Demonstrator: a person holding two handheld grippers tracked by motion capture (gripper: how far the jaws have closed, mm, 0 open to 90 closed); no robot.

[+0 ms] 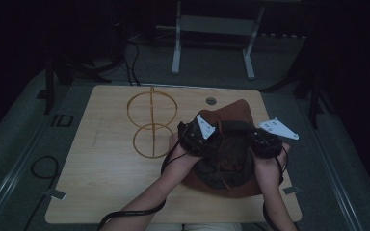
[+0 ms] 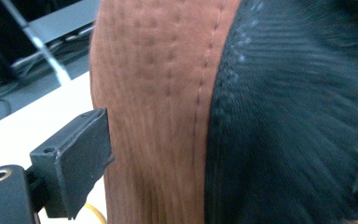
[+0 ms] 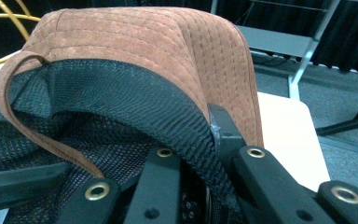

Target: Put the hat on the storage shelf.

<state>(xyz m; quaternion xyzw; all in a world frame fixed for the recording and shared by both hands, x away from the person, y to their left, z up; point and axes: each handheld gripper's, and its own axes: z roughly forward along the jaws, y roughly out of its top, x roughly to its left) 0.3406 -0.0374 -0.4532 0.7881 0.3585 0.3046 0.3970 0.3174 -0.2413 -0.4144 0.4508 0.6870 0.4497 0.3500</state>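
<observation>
A brown suede hat [image 1: 238, 111] with black mesh lining lies brim-up at the right of the wooden table [image 1: 106, 183]. My left gripper [image 1: 203, 140] is at its left side. In the left gripper view the hat [image 2: 158, 93] fills the wide gap between the spread jaws of that gripper [image 2: 219, 168]. My right gripper [image 1: 256, 143] is at the hat's right side. In the right gripper view its jaws pinch the hat's [image 3: 144, 42] rim, one finger [image 3: 161, 186] inside on the mesh and the other outside; the right gripper [image 3: 193, 144] is shut on the rim.
A yellow wire stand [image 1: 151, 122] of two rings on a post stands just left of the hat, and it also appears as the wire stand [image 3: 4, 18] behind the hat. A white frame [image 1: 212, 38] stands on the floor beyond the table. Cables trail toward the front edge.
</observation>
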